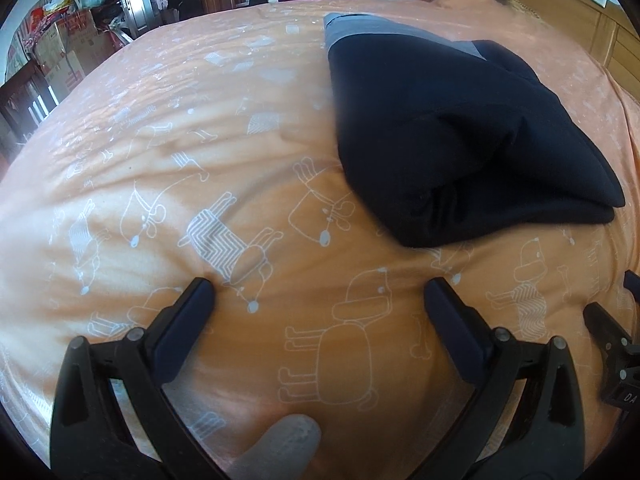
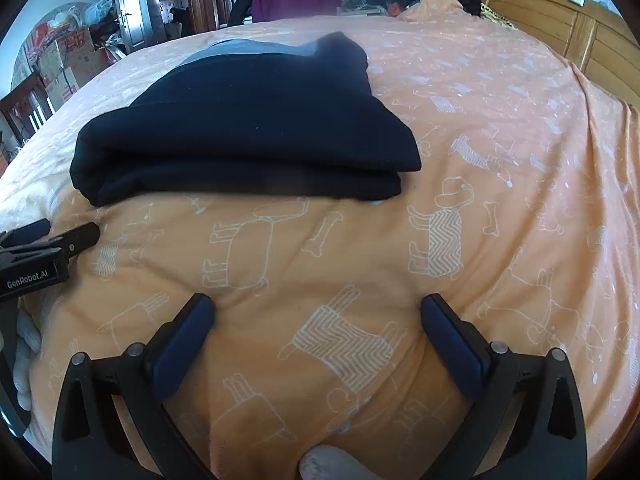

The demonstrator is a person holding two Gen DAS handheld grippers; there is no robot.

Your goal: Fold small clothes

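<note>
I can't see inside the garment [image 2: 244, 128] folds; my right gripper [image 1: 616, 344] is cut off by the left view's edge.

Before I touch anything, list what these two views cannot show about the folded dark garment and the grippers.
- Dark garment: its type and inner layers, hidden by its own folds in both views.
- Its far end with the grey band: blurred in the left wrist view.
- Right gripper and left gripper: handles cut off by the bottom edge.
</note>
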